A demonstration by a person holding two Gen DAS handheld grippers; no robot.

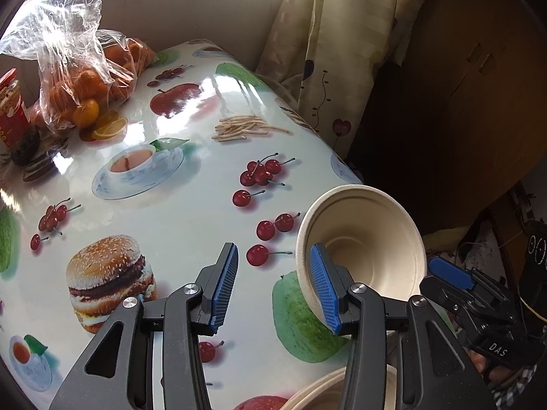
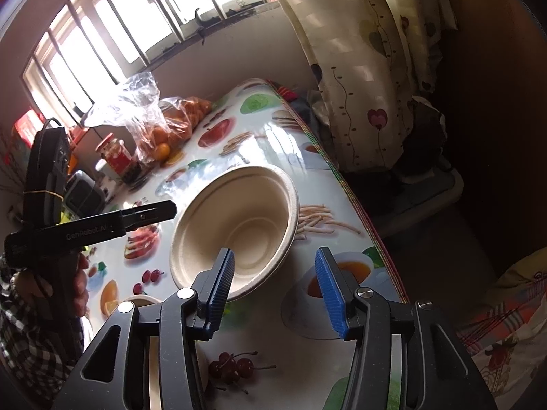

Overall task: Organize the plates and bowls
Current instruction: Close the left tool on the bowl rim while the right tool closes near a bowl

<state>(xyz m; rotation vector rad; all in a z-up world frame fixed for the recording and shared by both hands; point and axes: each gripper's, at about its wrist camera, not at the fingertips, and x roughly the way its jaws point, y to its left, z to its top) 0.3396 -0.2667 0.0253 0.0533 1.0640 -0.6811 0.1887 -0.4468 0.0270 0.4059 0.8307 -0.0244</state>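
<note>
A beige paper bowl (image 1: 369, 239) (image 2: 239, 218) stands tilted over the fruit-print table (image 1: 177, 205), near its right edge. My left gripper (image 1: 275, 288) is open, with only tablecloth between its pads; its right finger (image 1: 324, 290) lies against the bowl's left rim. A blue pad (image 1: 448, 271) of my right gripper sits at the bowl's opposite rim. In the right wrist view my right gripper (image 2: 275, 290) is open. Its left finger (image 2: 222, 283) overlaps the bowl's near rim and its right finger stands clear. More beige dishes (image 1: 318, 393) (image 2: 140, 299) lie below the grippers, mostly hidden.
A clear bag of oranges (image 1: 85, 85) (image 2: 171, 126) and a red jar (image 1: 10, 109) (image 2: 116, 157) stand at the table's far left. A curtain (image 1: 324, 68) hangs past the right table edge (image 2: 369, 218). A checked sleeve (image 2: 20, 341) carries the left gripper's handle.
</note>
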